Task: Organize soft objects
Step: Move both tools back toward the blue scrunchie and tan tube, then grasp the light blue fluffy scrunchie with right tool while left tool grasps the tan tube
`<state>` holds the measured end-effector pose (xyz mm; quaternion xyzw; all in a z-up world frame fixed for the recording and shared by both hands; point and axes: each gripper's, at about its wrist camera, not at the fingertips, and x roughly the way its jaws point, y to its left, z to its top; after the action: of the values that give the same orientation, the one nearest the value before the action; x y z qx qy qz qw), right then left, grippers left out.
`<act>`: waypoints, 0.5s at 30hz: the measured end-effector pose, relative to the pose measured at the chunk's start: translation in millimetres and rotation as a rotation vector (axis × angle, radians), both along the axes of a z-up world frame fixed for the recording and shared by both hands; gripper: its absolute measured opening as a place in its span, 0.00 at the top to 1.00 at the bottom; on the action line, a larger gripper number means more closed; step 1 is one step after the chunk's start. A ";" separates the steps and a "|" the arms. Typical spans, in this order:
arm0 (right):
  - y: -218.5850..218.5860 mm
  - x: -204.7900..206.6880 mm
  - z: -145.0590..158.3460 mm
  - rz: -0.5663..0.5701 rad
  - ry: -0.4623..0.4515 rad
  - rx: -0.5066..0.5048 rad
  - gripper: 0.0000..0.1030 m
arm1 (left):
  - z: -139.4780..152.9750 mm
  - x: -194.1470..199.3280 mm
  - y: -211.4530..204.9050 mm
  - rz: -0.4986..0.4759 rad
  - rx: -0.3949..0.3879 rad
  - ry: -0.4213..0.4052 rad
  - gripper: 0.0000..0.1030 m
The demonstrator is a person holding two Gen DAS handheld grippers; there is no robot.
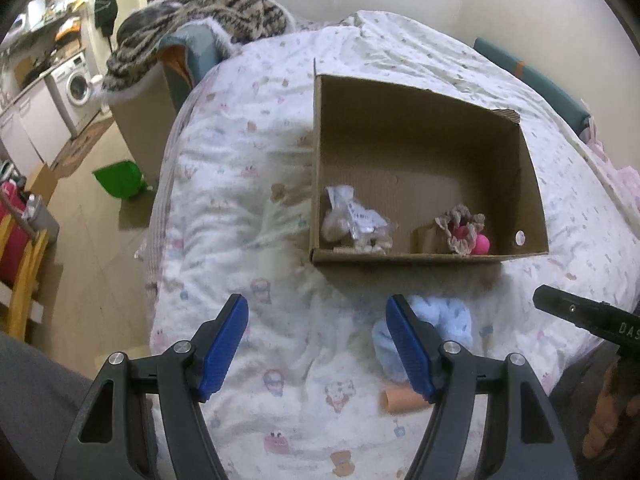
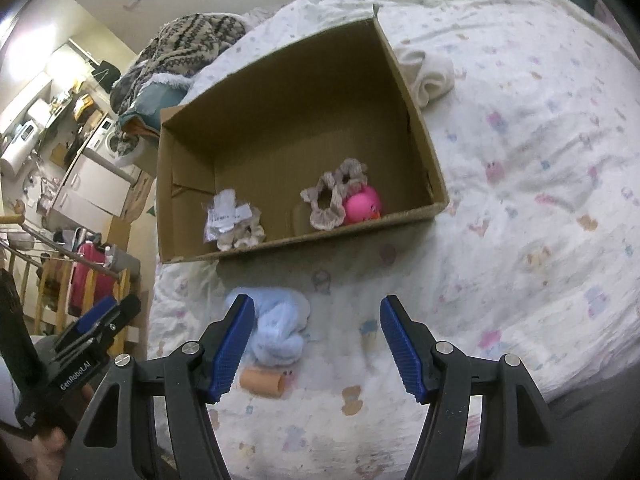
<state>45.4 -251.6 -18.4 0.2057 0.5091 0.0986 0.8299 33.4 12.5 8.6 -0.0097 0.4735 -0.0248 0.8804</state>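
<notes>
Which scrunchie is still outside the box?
The fluffy light-blue scrunchie, on the bedsheet before the box. The beige and bagged ones lie inside.

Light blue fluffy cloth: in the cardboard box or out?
Out. The light blue fluffy cloth lies on the bedspread, in front of the cardboard box.

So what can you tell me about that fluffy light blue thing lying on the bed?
The fluffy blue bundle looks like plush fleece fabric, pale blue, scrunched into a soft knotted lump. It lies on the patterned bedspread, outside the cardboard box and in front of its near wall. A small peach tube lies just beside it. Neither gripper holds it; the right gripper is open, one finger crossing in front of it.
</notes>
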 end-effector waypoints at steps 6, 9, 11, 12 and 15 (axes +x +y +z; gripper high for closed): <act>4.7 2.7 -11.6 0.025 0.046 0.048 0.32 | -9.2 -1.8 0.6 0.023 0.015 0.029 0.33; 6.6 5.9 -20.7 0.035 0.088 0.087 0.32 | -12.1 2.0 3.6 0.039 0.002 0.043 0.33; 10.2 7.9 -25.8 0.046 0.111 0.091 0.32 | -14.1 3.7 5.6 0.048 -0.008 0.054 0.33; 12.5 8.9 -28.1 0.053 0.120 0.090 0.32 | -14.9 4.5 6.4 0.052 -0.012 0.059 0.33; 22.7 13.4 -36.4 0.086 0.155 0.091 0.32 | -17.9 6.9 7.6 0.062 -0.019 0.071 0.33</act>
<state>58.7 -228.8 -54.8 0.2281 0.5751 0.1411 0.7729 40.3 20.1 -9.3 -0.0336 0.5036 -0.0019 0.8633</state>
